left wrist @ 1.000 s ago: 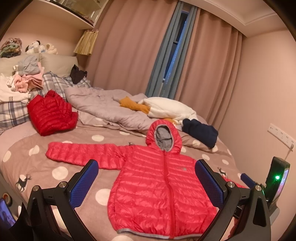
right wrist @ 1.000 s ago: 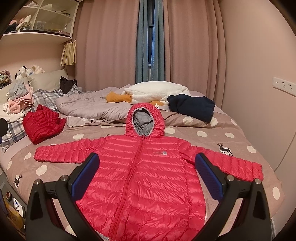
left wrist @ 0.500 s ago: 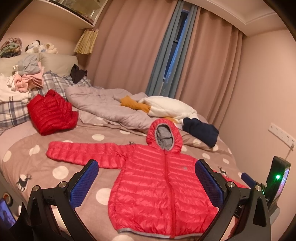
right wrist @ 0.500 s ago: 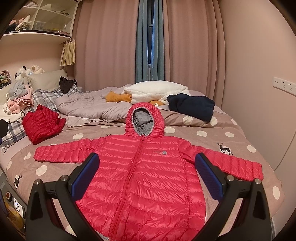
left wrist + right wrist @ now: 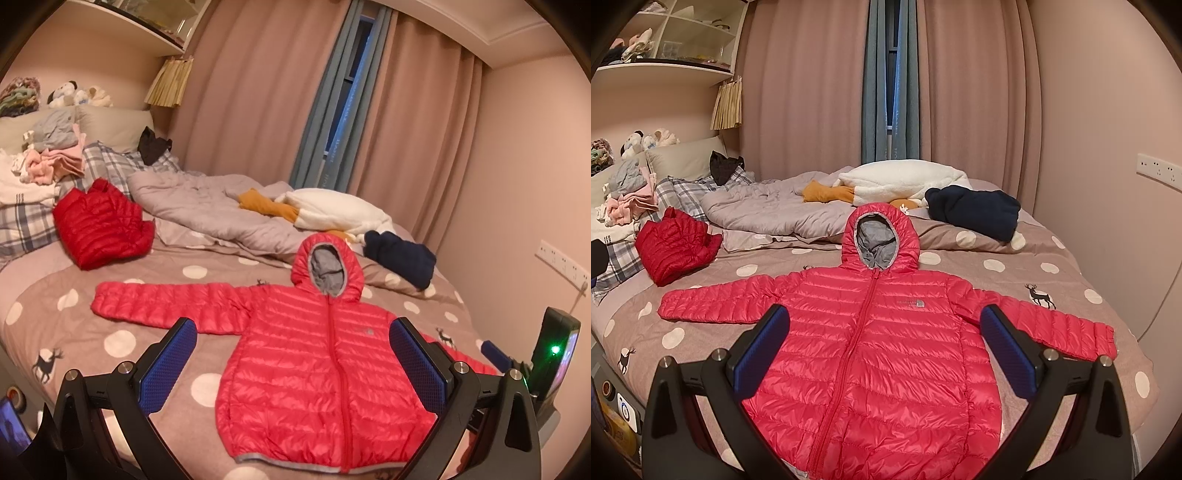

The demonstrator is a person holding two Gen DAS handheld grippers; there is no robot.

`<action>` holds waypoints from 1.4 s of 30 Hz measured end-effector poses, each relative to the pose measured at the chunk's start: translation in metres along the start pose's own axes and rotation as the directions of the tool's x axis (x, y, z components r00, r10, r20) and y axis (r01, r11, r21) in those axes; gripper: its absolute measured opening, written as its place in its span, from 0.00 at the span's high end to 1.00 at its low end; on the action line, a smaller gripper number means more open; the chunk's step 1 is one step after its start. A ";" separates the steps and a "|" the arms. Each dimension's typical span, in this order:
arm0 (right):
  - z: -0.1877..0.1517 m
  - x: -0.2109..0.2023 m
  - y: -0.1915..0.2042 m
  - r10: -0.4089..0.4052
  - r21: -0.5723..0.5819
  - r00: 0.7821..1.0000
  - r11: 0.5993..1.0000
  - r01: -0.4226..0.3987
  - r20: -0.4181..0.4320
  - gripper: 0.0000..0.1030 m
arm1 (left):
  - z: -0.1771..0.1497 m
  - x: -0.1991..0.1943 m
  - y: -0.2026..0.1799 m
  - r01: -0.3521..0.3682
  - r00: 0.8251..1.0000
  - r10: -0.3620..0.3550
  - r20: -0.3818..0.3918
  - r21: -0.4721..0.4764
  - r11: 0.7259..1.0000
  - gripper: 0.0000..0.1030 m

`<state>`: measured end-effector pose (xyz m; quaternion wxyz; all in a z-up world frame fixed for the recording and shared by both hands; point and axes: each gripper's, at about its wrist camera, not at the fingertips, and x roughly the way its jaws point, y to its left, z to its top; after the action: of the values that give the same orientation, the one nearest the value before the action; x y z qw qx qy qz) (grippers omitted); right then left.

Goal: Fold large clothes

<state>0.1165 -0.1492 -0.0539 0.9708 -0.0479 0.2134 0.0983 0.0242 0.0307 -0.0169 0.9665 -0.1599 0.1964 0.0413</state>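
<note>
A red hooded puffer jacket [image 5: 317,362] lies flat, front up and zipped, on the polka-dot bedspread [image 5: 122,341], both sleeves spread out; it also shows in the right wrist view [image 5: 871,350]. Its grey-lined hood [image 5: 879,240] points toward the far side of the bed. My left gripper [image 5: 291,350] is open and empty, held above the jacket's near hem. My right gripper [image 5: 882,339] is open and empty, above the jacket's body. Neither touches the jacket.
A folded darker red puffer jacket [image 5: 99,225] lies at the left. A grey quilt [image 5: 207,210], a white and orange plush [image 5: 332,210] and a navy garment [image 5: 399,258] lie at the far side. Piled clothes [image 5: 48,155] sit on plaid pillows. The wall [image 5: 1108,184] is at the right.
Both views drift very slightly; the jacket and both open grippers stay as they were.
</note>
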 end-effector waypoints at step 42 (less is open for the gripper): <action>-0.001 0.004 0.002 0.003 -0.005 1.000 1.000 -0.003 -0.016 0.00 | -0.001 0.001 -0.002 -0.002 1.000 0.002 -0.003 0.000 1.000 0.00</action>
<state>0.1195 -0.1462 -0.0567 0.9688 -0.0509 0.2211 0.0998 0.0251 0.0287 -0.0173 0.9662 -0.1596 0.1980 0.0421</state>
